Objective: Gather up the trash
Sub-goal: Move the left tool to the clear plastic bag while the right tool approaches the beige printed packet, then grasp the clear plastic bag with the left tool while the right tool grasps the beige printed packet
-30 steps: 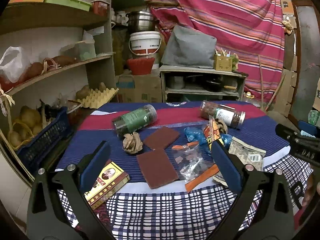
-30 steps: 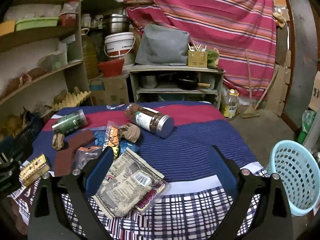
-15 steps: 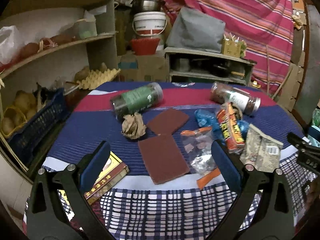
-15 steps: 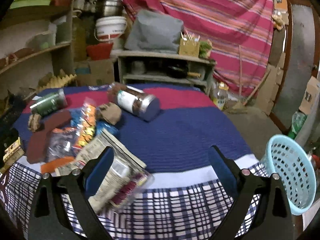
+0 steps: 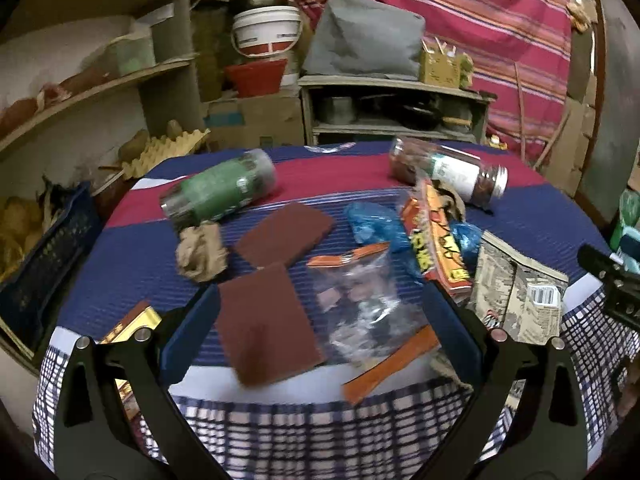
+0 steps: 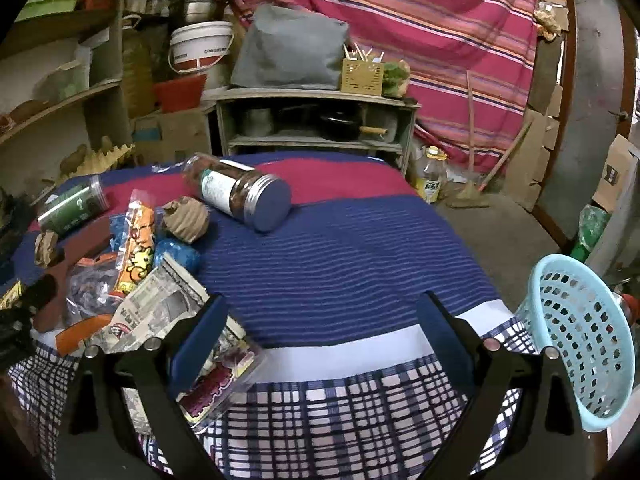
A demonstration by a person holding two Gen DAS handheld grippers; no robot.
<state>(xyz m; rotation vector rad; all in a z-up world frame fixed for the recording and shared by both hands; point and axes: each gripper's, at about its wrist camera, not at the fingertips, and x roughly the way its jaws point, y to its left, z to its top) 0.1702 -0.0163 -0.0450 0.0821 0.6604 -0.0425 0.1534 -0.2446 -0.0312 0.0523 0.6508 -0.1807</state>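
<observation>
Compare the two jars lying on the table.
The green-labelled jar has a green wrap covering most of its body; the silver-lidded jar has a white label, with brown contents showing. The green-labelled jar lies beside crumpled brown paper; the silver-lidded jar lies behind the orange snack packet. Both are clear cylinders on their sides on the striped cloth.

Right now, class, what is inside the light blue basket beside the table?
Through the light blue basket only its own perforated wall shows; no trash is visible inside. Its bottom is hidden below the rim and frame edge, so that part cannot be checked.
</observation>
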